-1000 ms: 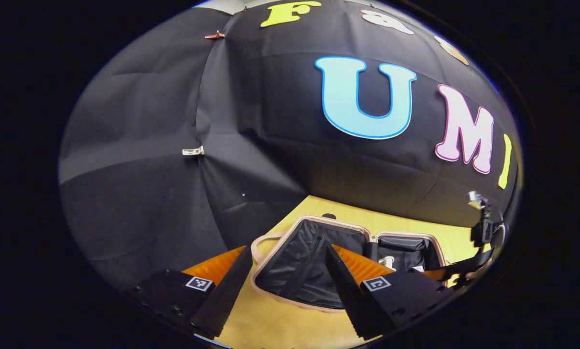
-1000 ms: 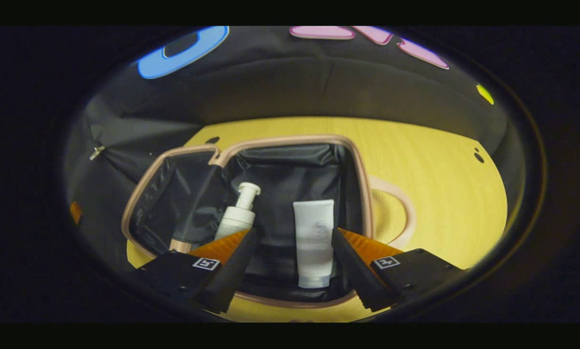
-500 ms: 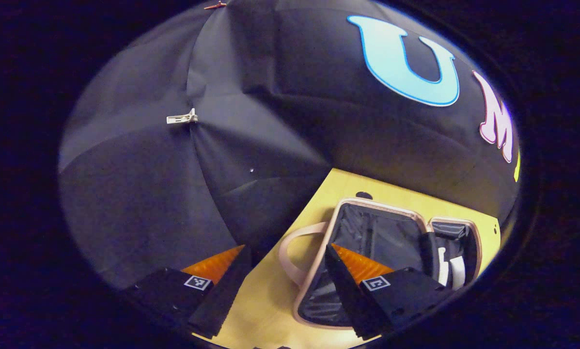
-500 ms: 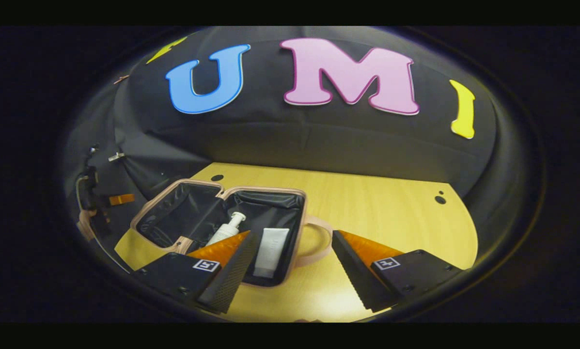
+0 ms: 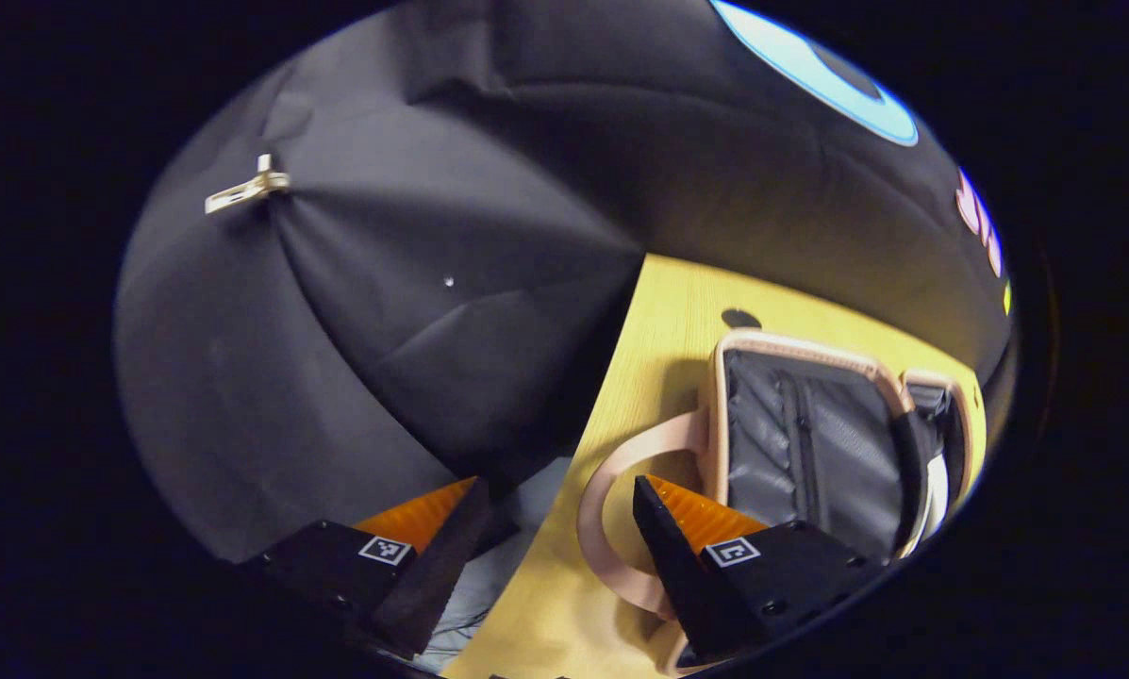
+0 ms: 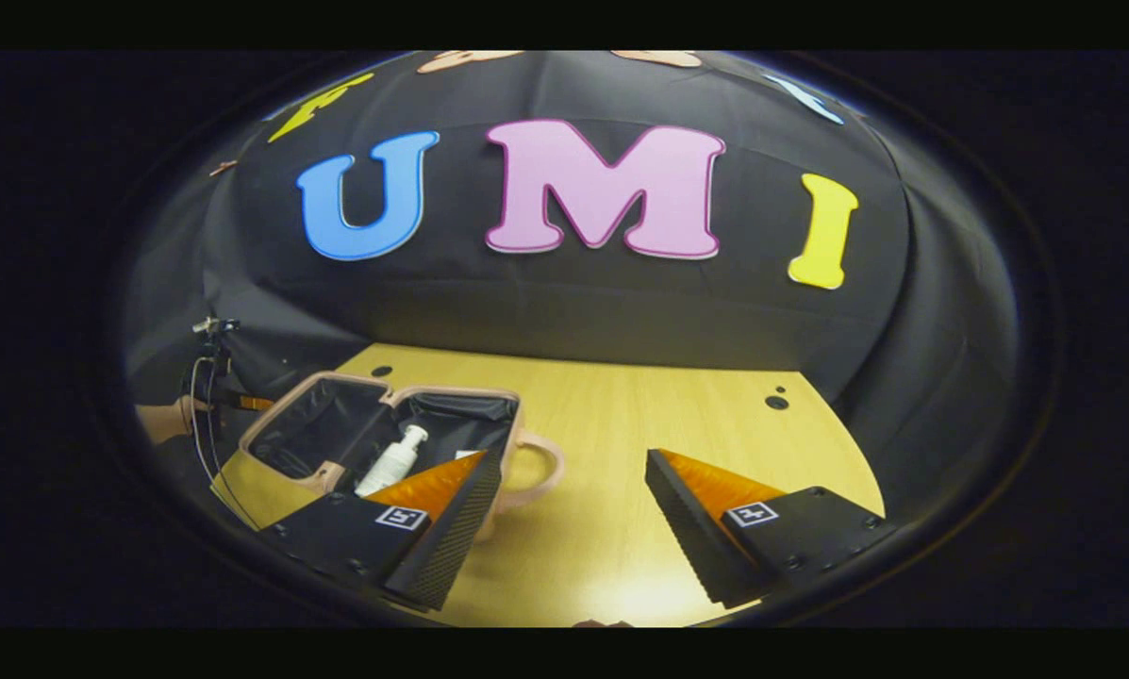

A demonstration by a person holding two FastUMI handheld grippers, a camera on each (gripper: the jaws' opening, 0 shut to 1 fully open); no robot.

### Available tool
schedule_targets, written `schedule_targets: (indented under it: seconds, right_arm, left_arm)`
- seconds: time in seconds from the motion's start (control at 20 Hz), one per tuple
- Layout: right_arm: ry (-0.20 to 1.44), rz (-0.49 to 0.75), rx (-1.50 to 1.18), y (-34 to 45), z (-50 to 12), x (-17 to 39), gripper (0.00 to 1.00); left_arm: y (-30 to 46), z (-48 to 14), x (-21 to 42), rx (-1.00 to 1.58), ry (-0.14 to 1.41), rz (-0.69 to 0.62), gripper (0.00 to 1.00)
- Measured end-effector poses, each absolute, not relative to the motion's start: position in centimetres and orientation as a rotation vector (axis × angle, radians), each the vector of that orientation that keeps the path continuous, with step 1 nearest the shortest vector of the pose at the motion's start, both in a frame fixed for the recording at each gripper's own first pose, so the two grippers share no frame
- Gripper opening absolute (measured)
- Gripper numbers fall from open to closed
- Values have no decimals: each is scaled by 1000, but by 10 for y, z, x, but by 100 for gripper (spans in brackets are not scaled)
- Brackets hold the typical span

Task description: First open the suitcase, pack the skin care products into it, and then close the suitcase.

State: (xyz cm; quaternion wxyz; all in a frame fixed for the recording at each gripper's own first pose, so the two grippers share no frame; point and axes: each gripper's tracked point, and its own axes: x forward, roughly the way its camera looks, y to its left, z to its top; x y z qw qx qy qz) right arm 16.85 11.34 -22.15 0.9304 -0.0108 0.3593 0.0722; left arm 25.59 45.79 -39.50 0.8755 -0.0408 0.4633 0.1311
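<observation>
Pink-rimmed suitcase (image 6: 338,424) lies open on my table (image 6: 639,443), black lining showing, white pump bottle (image 6: 392,460) inside; left gripper (image 5: 550,547) and right gripper (image 6: 573,528) both spread, empty.

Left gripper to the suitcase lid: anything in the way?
Nothing visible. The left gripper is open at the suitcase's looped handle, its right finger over the loop, with bare table around. The lid lies flat open.

Pink suitcase (image 6: 517,424), black lining; yellow table (image 6: 677,424).
</observation>
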Motion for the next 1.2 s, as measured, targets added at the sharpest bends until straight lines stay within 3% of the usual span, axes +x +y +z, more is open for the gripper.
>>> schedule_targets:
  seconds: [0.15, 0.4, 0.55, 0.6, 0.7, 0.9, 0.95, 1.0, 1.05, 1.2]
  right_arm:
    - [735, 138, -27, 108, -218, 163, 98]
    - [732, 114, -64, 93, -217, 156, 96]
    - [741, 95, -56, 85, -221, 154, 96]
    - [739, 92, -55, 81, -221, 155, 96]
    - [725, 93, -57, 75, -217, 156, 96]
    - [724, 98, -56, 74, -216, 155, 96]
    - [723, 100, -49, 74, -215, 154, 100]
    - [724, 100, -36, 75, -213, 154, 96]
    - [721, 98, -23, 75, -210, 155, 100]
    - [716, 103, -8, 74, -204, 157, 96]
  left_arm:
    - [454, -410, 263, -92, 1028, 176, 94]
    - [441, -425, 254, -164, 1176, 54, 75]
    - [445, -430, 254, -84, 1207, 77, 48]
    - [441, -427, 259, -79, 1189, 78, 46]
    - [440, -426, 257, -68, 1173, 128, 19]
    - [442, -398, 260, -39, 1134, 179, 14]
    - [440, -386, 260, -12, 1132, 189, 13]
    - [440, -375, 260, 15, 1129, 201, 13]
    - [439, -366, 263, 37, 1111, 210, 13]
    - [426, -326, 273, 115, 1029, 207, 13]
